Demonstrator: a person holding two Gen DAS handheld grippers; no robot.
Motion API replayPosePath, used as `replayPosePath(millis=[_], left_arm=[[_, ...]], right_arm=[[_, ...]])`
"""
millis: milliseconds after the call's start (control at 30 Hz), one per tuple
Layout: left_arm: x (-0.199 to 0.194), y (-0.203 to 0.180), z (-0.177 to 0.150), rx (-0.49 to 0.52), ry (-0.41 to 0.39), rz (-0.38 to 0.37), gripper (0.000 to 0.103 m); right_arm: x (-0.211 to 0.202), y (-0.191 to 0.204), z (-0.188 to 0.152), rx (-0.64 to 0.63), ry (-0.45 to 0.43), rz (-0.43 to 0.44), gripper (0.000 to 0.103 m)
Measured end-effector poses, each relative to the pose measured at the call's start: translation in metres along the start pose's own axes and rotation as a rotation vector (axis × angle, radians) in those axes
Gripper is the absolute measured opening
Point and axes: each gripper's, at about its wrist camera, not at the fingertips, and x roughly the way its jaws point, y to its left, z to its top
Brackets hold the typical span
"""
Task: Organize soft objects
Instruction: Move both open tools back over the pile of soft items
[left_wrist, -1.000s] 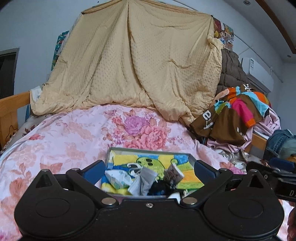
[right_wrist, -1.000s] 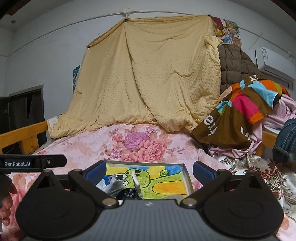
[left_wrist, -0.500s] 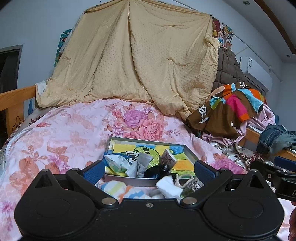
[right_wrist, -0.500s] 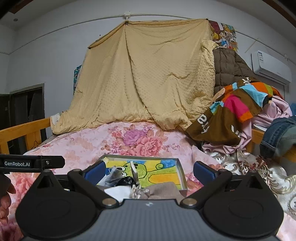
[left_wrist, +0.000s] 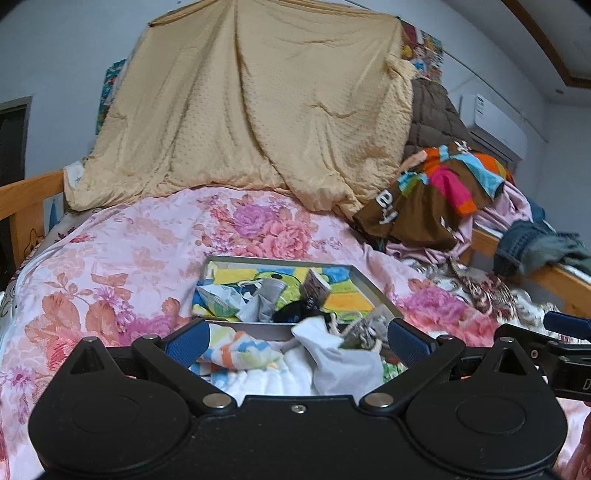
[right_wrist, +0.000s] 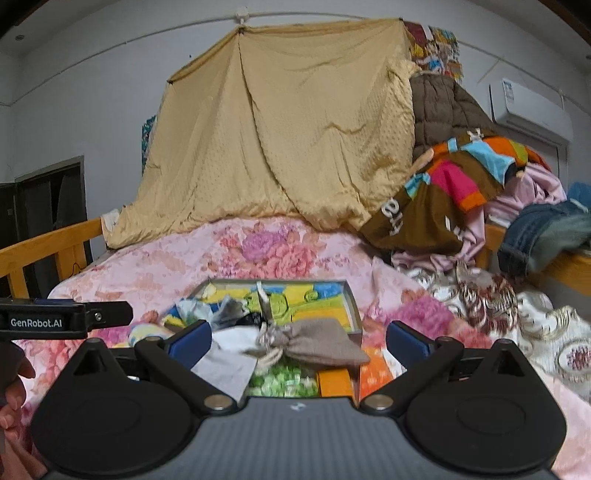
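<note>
Floral bedspread (left_wrist: 122, 258) under a gray tray (left_wrist: 373, 291) of crumpled pouches (left_wrist: 258, 299), both tongs (left_wrist: 295, 338) (right_wrist: 297, 338) spread apart, empty.

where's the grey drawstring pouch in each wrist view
Left wrist: only a sliver of the grey drawstring pouch shows, low and right of centre, behind the white cloth.
Right wrist: the pouch lies in full view at lower centre, between the open fingers.
Shared landmark: the tray just behind it.

Left gripper (left_wrist: 297, 338) and right gripper (right_wrist: 297, 338) are both held low and level, side by side, jaws spread wide with nothing between the blue pads (right_wrist: 190, 341), bare fingers (right_wrist: 14, 391) gripping the left unit.
</note>
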Motion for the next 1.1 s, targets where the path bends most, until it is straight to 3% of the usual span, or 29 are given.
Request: replayPosePath(millis=[633, 1100], left_arm=[[-0.003, -0.022, -0.023, 0.117, 0.072, -0.073, 0.102], [-0.006, -0.025, -0.034, 0.123, 0.160, -0.020, 0.102]], right_arm=[[-0.009, -0.007, -0.017, 0.046, 0.102, -0.054, 0.103], [-0.015, -0.002, -0.023, 0.022, 0.130, -0.022, 0.103]])
